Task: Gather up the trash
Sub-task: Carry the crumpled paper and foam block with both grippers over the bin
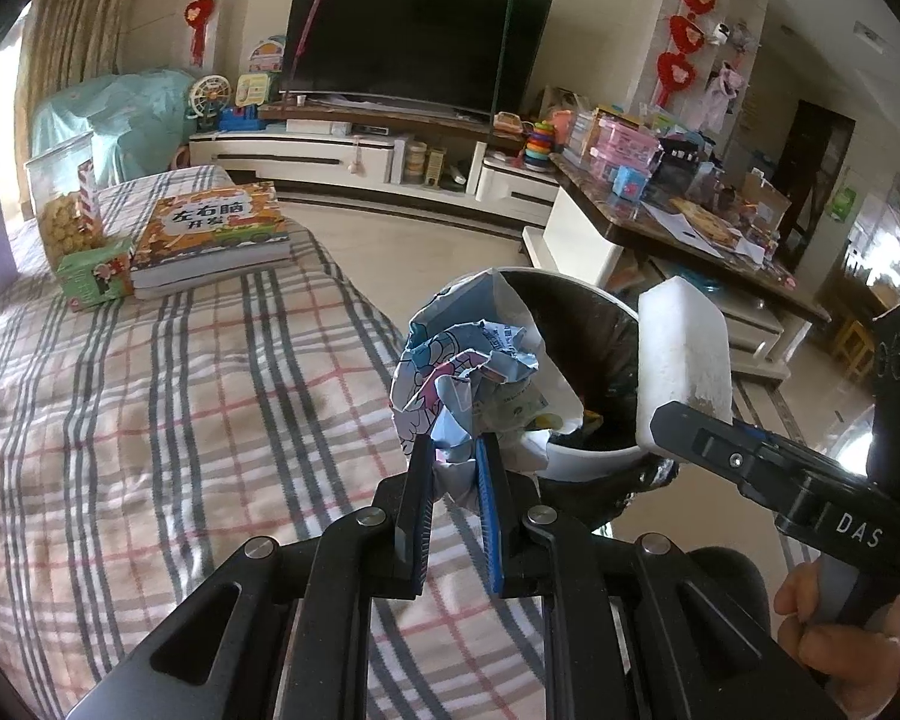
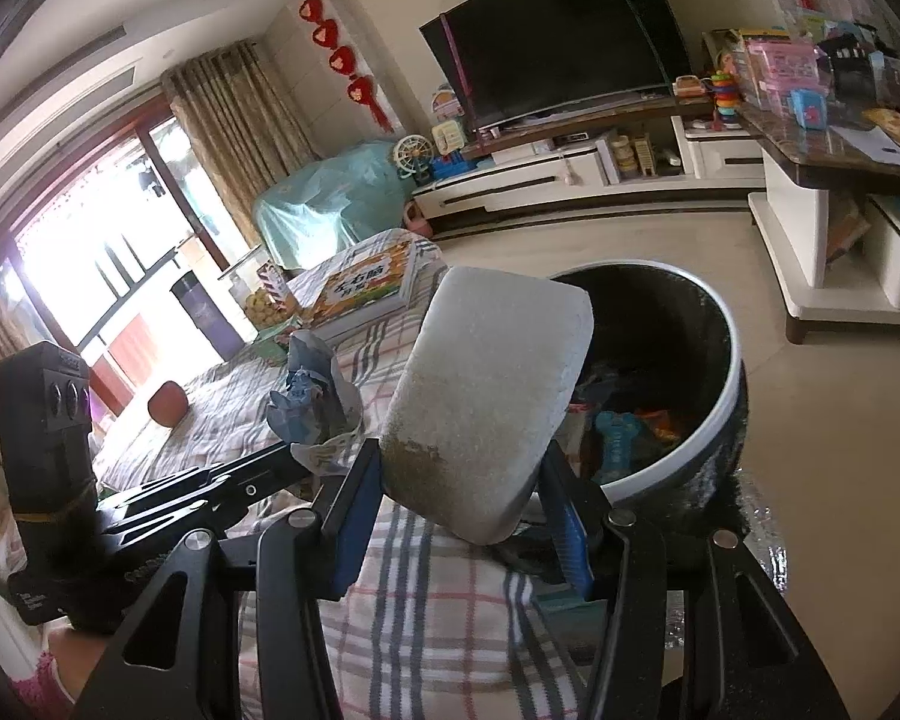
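Note:
My left gripper (image 1: pixel 455 450) is shut on a crumpled printed paper wrapper (image 1: pixel 468 372), blue, pink and white, held just in front of the round trash bin (image 1: pixel 594 456). The bin has a white rim and a black liner, with trash inside. My right gripper (image 2: pixel 457 462) is shut on a white foam block (image 2: pixel 486 396) whose far end reaches over the bin's rim (image 2: pixel 732 372). In the right wrist view the wrapper (image 2: pixel 312 396) shows to the left of the block. In the left wrist view the block (image 1: pixel 684 354) stands right of the wrapper.
A plaid cover (image 1: pixel 150 420) lies under both grippers. On it at the far left are a picture book (image 1: pixel 210 234), a cookie jar (image 1: pixel 66 204) and a green box (image 1: pixel 96 276). A cluttered coffee table (image 1: pixel 690 216) stands beyond the bin, a TV unit (image 1: pixel 342 156) behind.

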### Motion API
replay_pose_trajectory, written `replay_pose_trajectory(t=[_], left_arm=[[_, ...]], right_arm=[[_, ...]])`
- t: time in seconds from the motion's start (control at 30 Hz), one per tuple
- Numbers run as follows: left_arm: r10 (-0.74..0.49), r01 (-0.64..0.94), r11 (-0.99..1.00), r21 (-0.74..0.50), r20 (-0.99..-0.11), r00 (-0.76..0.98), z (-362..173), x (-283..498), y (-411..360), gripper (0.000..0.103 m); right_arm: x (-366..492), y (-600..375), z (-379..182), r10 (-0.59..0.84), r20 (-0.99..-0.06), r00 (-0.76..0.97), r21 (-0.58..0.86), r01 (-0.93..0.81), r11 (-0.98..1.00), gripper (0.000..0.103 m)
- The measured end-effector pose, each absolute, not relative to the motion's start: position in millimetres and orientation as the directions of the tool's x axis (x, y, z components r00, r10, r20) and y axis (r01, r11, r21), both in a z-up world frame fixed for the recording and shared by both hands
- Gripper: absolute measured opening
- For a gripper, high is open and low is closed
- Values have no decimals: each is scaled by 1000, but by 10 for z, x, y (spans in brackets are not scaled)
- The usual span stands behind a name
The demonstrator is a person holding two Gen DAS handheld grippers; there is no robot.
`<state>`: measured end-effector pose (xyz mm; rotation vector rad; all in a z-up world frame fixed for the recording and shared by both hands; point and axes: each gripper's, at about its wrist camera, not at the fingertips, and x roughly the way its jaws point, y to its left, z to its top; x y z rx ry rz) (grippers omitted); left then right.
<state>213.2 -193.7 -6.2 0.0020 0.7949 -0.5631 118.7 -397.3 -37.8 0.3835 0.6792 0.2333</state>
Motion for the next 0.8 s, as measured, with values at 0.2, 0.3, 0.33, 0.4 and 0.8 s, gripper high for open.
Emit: replay_pose_trajectory(t=[0.2,0.3,0.33,0.4,0.8], left_arm=[[-485,493,846,-202,-674,557,-48,2160,-2014,12],[-489,500,842,-200,-674,554,-45,2179,-2054,12],[-490,502,841,-200,-674,553,-45,2182,-2065,12],[-492,506,839,-199,-674,551,-47,2194,-2090,12],[-494,522,832,-188,-682,540,-51,2263,-2254,12]], right_arm=[[1191,-4055,-378,317,-569,759,414,-69,908,52],[1200,-4096,-385,311,-571,760,411,-63,909,52],[1205,-4105,-386,309,-572,760,410,-62,910,52],[1216,-4131,-386,305,-574,760,407,-58,912,52],[1319,-4239,-374,283,-583,762,390,-43,920,52]])
